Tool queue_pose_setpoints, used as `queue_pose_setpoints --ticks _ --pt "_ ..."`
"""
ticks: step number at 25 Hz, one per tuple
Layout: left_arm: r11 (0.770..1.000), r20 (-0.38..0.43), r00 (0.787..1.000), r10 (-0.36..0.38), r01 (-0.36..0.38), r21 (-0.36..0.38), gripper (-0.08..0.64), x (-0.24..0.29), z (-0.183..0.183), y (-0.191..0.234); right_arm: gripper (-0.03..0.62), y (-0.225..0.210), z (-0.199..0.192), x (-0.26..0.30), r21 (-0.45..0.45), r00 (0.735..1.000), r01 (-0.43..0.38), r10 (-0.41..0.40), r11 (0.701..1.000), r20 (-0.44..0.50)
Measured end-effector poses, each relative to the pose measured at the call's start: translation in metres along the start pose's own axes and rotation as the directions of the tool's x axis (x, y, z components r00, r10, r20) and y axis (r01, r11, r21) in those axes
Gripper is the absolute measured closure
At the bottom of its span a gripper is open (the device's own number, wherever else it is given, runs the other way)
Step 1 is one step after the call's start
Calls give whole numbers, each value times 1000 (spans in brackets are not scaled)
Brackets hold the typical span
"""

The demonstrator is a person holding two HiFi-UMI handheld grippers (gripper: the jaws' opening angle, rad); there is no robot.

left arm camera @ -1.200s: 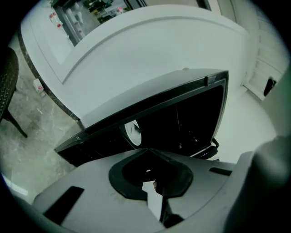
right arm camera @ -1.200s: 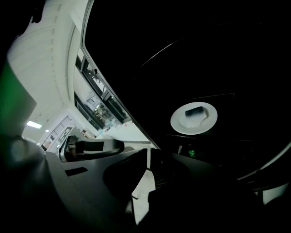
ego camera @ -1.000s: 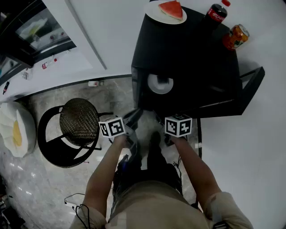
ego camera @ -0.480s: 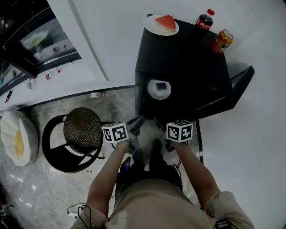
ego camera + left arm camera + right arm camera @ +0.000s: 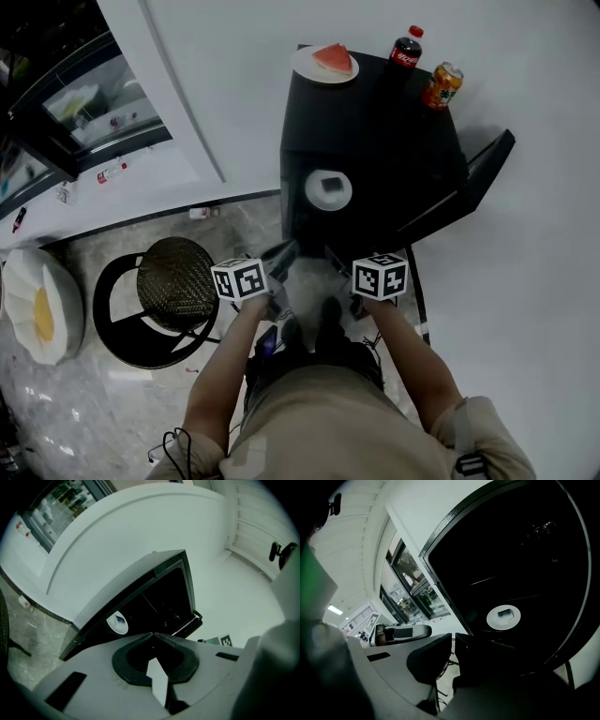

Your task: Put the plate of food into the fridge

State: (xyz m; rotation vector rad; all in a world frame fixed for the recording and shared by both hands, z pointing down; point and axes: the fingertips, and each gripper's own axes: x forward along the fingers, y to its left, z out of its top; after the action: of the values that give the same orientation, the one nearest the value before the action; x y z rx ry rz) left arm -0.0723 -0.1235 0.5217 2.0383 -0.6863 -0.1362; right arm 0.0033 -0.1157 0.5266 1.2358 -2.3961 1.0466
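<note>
Starting nearest, the left claw (image 5: 153, 633) had its jaws pressed together tip to tip, pinching nothing. The right claw (image 5: 453, 637) was all but closed, with a thin slit between its jaws and nothing in it. Both hung before the open black fridge (image 5: 375, 122), clear of it. The plate of food (image 5: 329, 203), white with a dark piece on it, lay on a shelf inside the fridge. It was at one o'clock from the left claw and eleven o'clock from the right, apart from both. Farther off, the fridge top bore a watermelon plate (image 5: 305, 67), with a cola bottle (image 5: 405, 49) at its three o'clock and a can (image 5: 442, 85) beyond.
</note>
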Motion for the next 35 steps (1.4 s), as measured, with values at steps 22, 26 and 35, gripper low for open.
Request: queue_pose_setpoints --ticks 22,26,35 --pt "946 -134 988 70 -24 322 548 -13 -18 -40 557 29 -10 -43 -256 987 151 -160 955 -15" --pt "933 -136 988 77 -23 359 548 -10 -22 -49 557 36 -11 -44 -344 988 136 -151 929 -17" --pt "922 -103 987 126 -78 380 548 -16 -32 -60 557 57 -18 -51 -457 996 79 -90 886 -3"
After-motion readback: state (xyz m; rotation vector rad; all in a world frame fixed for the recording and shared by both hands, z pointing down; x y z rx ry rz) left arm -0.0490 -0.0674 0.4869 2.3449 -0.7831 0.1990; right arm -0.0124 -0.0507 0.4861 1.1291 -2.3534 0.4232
